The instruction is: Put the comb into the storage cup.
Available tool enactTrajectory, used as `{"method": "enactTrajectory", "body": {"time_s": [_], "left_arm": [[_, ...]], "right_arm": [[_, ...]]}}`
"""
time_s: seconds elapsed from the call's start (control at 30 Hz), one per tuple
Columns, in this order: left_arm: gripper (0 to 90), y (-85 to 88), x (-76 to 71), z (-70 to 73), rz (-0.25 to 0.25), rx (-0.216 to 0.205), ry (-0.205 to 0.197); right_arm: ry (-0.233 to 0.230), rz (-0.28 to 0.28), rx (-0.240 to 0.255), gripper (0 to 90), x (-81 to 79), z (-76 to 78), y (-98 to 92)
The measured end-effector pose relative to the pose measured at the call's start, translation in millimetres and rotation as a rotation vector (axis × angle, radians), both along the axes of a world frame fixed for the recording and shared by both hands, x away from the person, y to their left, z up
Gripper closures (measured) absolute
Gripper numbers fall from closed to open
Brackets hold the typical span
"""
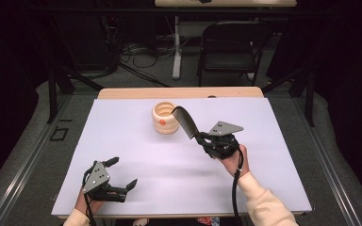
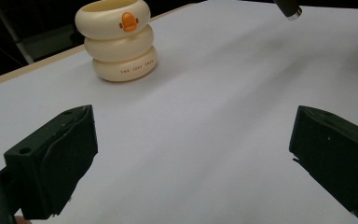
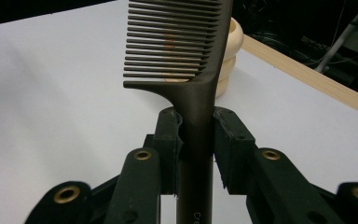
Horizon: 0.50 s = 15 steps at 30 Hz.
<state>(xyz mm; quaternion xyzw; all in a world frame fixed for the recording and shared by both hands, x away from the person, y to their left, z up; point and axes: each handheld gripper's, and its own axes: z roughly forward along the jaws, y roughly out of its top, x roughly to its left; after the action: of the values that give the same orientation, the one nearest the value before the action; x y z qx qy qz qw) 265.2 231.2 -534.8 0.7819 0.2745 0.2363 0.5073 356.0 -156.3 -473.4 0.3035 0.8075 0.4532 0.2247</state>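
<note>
A cream ribbed cup (image 1: pixel 164 118) with an orange duck mark stands upright on the white table top (image 1: pixel 136 155), toward its far middle. My right gripper (image 1: pixel 202 139) is shut on the handle of a dark comb (image 1: pixel 185 122), whose toothed end rises up and left over the cup's rim. In the right gripper view the comb (image 3: pixel 186 60) stands between the pads (image 3: pixel 170 144), teeth pointing left, with the cup (image 3: pixel 228 56) behind it. My left gripper (image 1: pixel 122 172) rests open near the front left edge, nothing between its fingers. The left gripper view shows the cup (image 2: pixel 116 39) far ahead.
A wooden strip (image 1: pixel 179 92) edges the table's far side. Beyond it stand a folding chair (image 1: pixel 231 47) and a table leg with cables on the floor. The comb handle's tip (image 2: pixel 289 8) shows at the top of the left gripper view.
</note>
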Motion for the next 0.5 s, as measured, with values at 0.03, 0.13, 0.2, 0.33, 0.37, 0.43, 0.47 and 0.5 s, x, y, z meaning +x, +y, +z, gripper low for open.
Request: {"method": "enactTrajectory", "body": {"time_s": [0.03, 0.13, 0.2, 0.33, 0.37, 0.43, 0.47, 0.5], "left_arm": [[0.9, 0.0, 0.0, 0.0, 0.001, 0.001, 0.000], [0.9, -0.3, -0.2, 0.0, 0.000, 0.001, -0.001], [0.9, 0.0, -0.5, 0.1, 0.002, -0.002, -0.002], [0.9, -0.1, -0.3, 0.0, 0.001, 0.000, -0.001], [0.9, -0.1, -0.3, 0.1, 0.000, 0.001, -0.001], [0.9, 0.2, 0.0, 0.0, 0.003, 0.001, 0.000], [1.0, 0.2, 0.1, -0.1, 0.004, 0.001, 0.000], [1.0, 0.2, 0.1, -0.1, 0.005, 0.002, 0.000]], "right_arm": [[-0.001, -0.001, 0.000, 71.9, 0.1, 0.0, 0.3], [-0.005, -0.001, 0.006, 71.9, 1.2, 0.1, 0.4], [-0.006, -0.005, 0.014, 71.9, 2.0, -0.2, 0.6], [-0.013, -0.004, 0.021, 71.9, 2.4, 0.8, 1.3], [-0.014, -0.005, 0.023, 71.8, 2.7, 1.3, 1.4], [-0.019, -0.007, 0.030, 71.8, 3.8, 1.8, 1.5], [-0.015, -0.009, 0.034, 71.8, 4.1, 2.0, 1.6], [-0.016, -0.010, 0.036, 71.9, 4.7, 2.1, 1.5]]}}
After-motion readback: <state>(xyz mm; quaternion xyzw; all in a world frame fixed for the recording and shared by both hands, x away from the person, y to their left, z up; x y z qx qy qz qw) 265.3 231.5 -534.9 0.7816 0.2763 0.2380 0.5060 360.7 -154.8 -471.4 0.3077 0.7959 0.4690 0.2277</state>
